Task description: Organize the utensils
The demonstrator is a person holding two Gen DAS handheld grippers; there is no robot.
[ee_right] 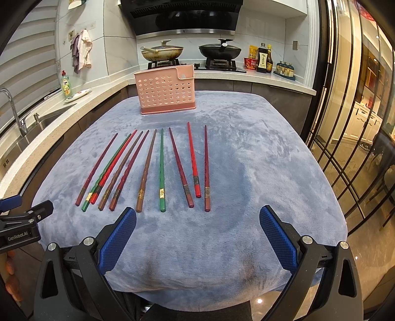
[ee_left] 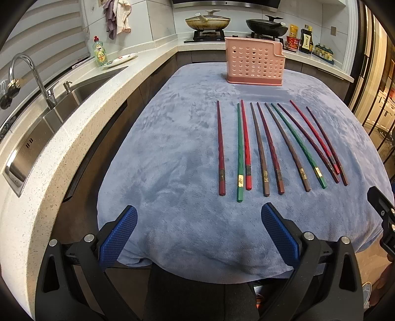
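Note:
Several chopsticks [ee_left: 264,148] [ee_right: 148,170] in red, green, brown and dark maroon lie side by side on a blue cloth-covered table [ee_left: 172,160] [ee_right: 259,160], thick ends toward me. A pink perforated utensil holder [ee_left: 255,61] [ee_right: 166,90] stands upright at the table's far edge. My left gripper [ee_left: 198,217] hovers open near the front edge, left of the chopstick ends. My right gripper [ee_right: 197,218] is open too, just short of the rightmost chopsticks. Neither holds anything.
A speckled counter with a sink and faucet [ee_left: 29,74] runs along the left, with a dish soap bottle [ee_left: 100,51] [ee_right: 66,84]. Two pans [ee_left: 207,22] [ee_right: 219,51] sit on the stove behind the holder. Sauce bottles [ee_right: 263,59] stand at the right. Glass doors [ee_right: 358,111] line the right side.

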